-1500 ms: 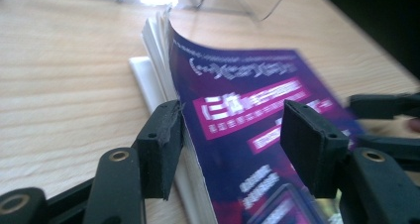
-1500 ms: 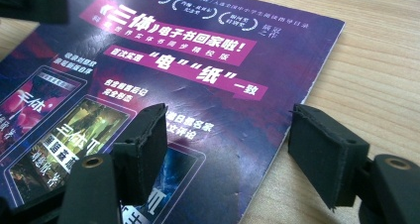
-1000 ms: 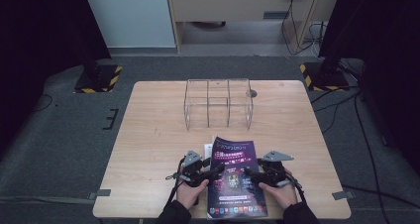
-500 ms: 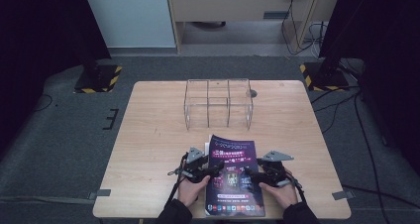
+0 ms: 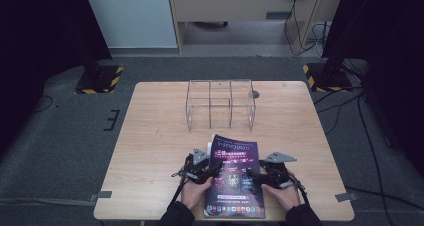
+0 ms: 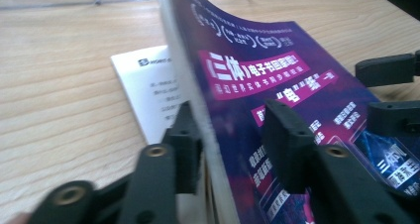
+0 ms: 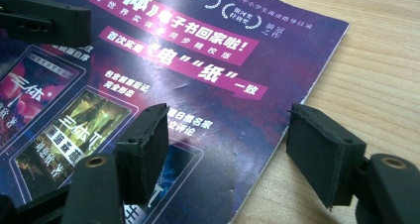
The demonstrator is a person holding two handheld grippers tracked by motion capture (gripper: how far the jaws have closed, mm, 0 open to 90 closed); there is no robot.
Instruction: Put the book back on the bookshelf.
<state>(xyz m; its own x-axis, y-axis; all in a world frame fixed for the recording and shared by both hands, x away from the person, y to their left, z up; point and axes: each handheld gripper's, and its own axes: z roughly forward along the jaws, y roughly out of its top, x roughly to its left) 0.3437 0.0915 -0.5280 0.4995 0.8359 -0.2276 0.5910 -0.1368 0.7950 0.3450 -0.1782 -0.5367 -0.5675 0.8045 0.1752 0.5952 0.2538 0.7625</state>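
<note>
Now the left gripper has just been closing its jaws around the lifted spine edge of the purple glossy paperback book; one pad touches, the other seems slightly apart. The right gripper stays spread over the opposite edge, gripping nothing. The book's long axis runs away from the fingers, toward the clear acrylic rack.

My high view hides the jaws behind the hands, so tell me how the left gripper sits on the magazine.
Observer: The left gripper straddles the lifted edge of the magazine. Its jaws have just been closing, with a gap showing on the cover side.
Operator: Report what lies under that edge.
Observer: A white printed page, flat on the table.
Operator: Now the right gripper.
Observer: The right gripper is open, one jaw over the cover, the other over bare wood.
</note>
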